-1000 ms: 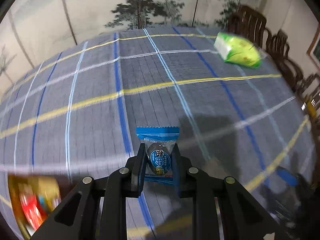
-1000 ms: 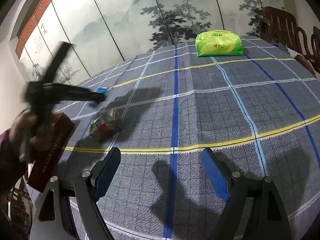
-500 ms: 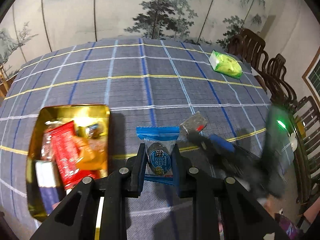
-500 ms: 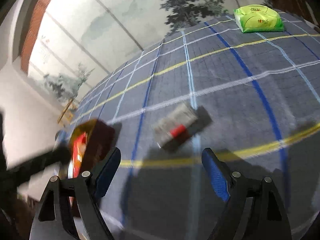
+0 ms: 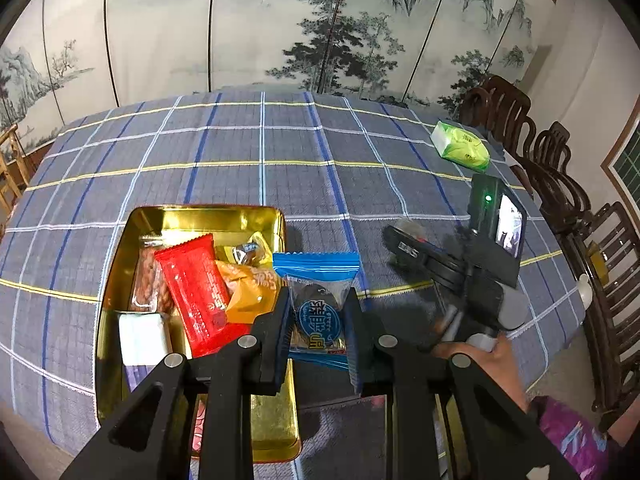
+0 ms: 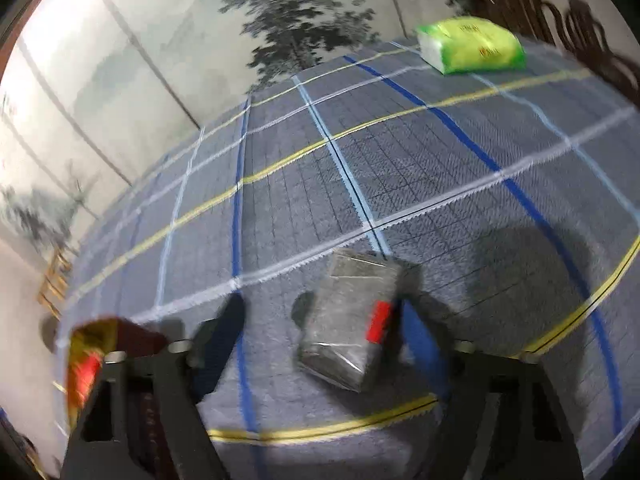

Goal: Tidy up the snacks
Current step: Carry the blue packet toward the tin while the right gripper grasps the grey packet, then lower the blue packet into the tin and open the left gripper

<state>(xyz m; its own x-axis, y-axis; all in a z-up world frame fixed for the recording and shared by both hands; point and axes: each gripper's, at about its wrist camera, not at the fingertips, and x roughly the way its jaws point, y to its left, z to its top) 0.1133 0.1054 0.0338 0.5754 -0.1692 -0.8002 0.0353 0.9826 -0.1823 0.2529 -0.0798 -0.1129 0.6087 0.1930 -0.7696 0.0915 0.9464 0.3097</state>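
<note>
My left gripper (image 5: 317, 312) is shut on a blue-wrapped snack (image 5: 316, 280) and holds it above the table, just right of an open gold tin (image 5: 120, 240) that holds several snacks. My right gripper (image 6: 320, 320) is open and low over a grey snack pack with a red label (image 6: 352, 316), which lies between its fingers. In the left wrist view the right gripper (image 5: 404, 246) sits to the right of the tin, over the same pack. The tin's edge (image 6: 86, 344) shows blurred at lower left in the right wrist view.
A green tissue pack (image 5: 460, 148) lies at the far right of the checked tablecloth (image 5: 260, 152); it also shows in the right wrist view (image 6: 472, 44). Dark wooden chairs (image 5: 560, 184) line the right side. A painted screen stands behind the table.
My left gripper has swung with the blue snack from the open table to beside the gold tin. My right gripper has moved down and closer, so the grey pack lies between its fingers.
</note>
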